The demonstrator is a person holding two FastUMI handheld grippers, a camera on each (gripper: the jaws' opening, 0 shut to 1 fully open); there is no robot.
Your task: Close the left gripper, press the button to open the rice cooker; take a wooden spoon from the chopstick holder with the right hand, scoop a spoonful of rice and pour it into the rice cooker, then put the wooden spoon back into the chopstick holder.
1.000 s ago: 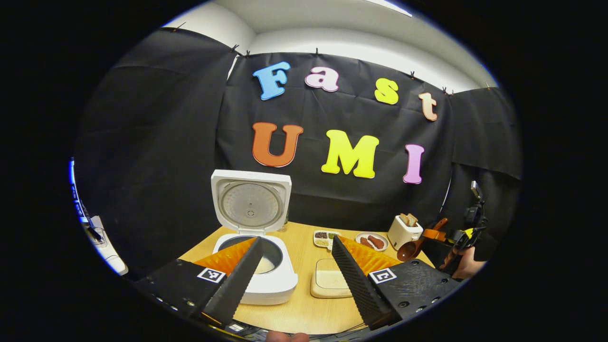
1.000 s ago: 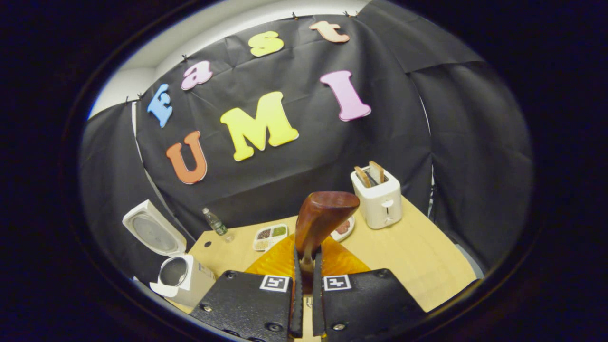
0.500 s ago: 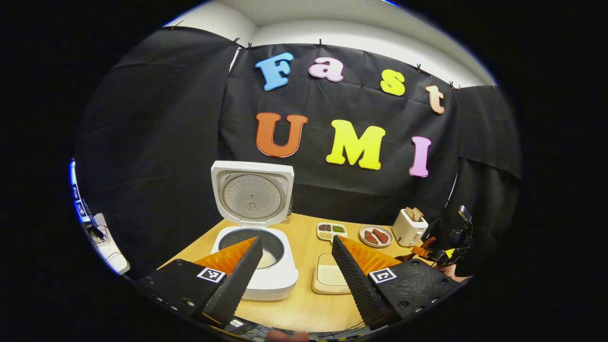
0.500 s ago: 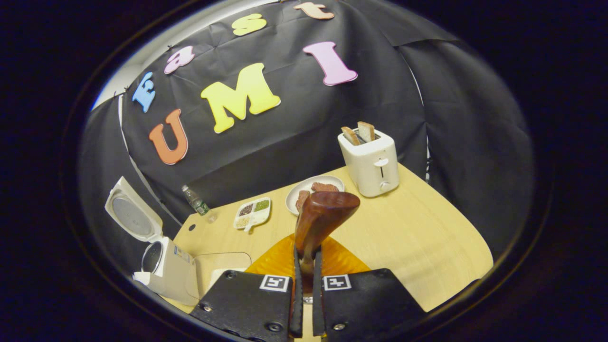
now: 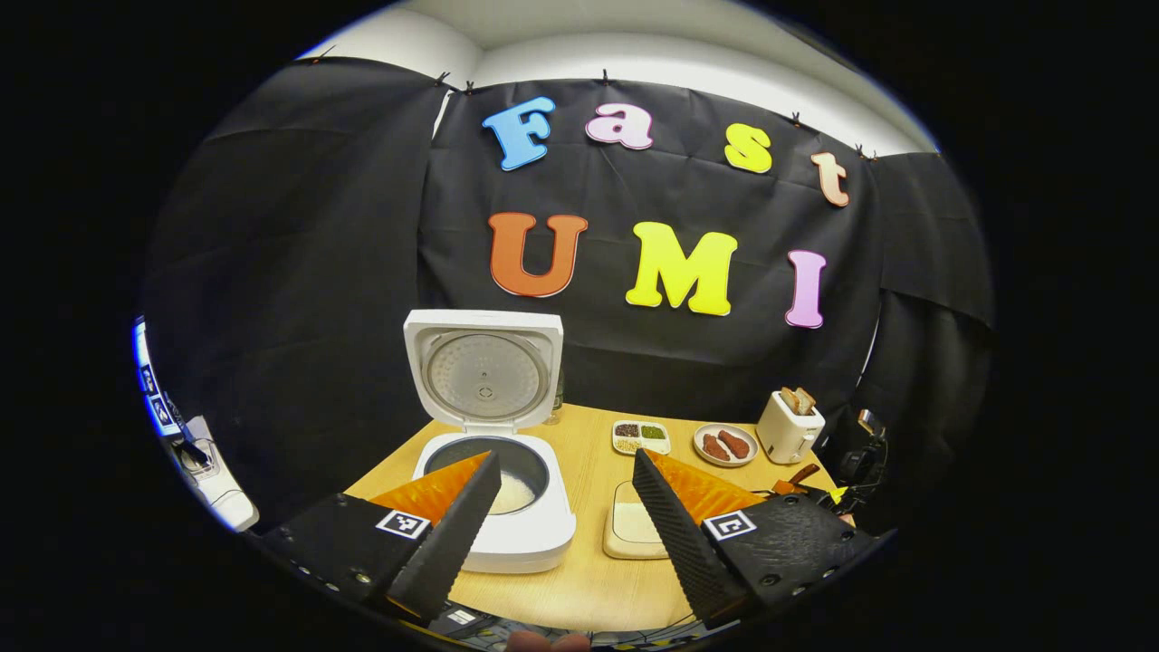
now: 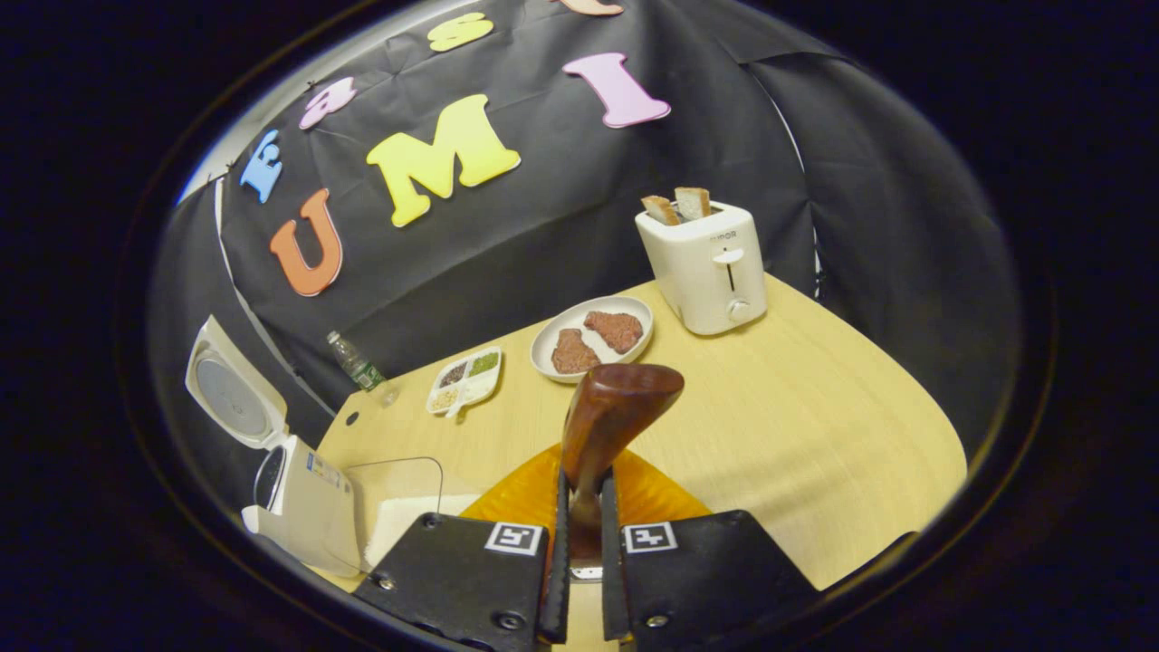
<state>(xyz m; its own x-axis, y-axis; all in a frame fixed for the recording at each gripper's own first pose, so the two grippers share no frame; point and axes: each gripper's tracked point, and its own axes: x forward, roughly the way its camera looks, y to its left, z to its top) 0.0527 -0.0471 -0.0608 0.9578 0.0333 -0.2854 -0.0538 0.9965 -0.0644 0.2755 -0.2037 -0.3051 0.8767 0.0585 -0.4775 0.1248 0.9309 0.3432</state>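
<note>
Right gripper view is showing the right gripper [image 6: 579,534] pinching the wooden spoon [image 6: 608,421] by its handle. Both fingers are pressing on the handle from each side, and the spoon's brown bowl is sticking up and away from them, over the table [image 6: 815,435]. Far behind the spoon, a plate of meat [image 6: 593,337] is sitting just left of a white toaster [image 6: 704,264] (two slices of bread are poking out of its top). A little tray of grains [image 6: 466,381] and a small bottle [image 6: 359,367] are lying farther left. The rice cooker [image 6: 299,498] is standing at the near left with its lid [image 6: 226,398] tipped up, and a clear box of rice [image 6: 398,507] is sitting just beside it on the right.

In the left gripper view, the left gripper [image 5: 566,507] is hanging with its fingers spread wide apart, holding nothing. The open rice cooker [image 5: 507,507] is showing behind the left finger, with some rice [image 5: 514,493] in its pot, and the rice box [image 5: 632,530] is lying between the two fingers. The right gripper [image 5: 819,489] is peeking out far on the right, near the toaster [image 5: 790,426].
</note>
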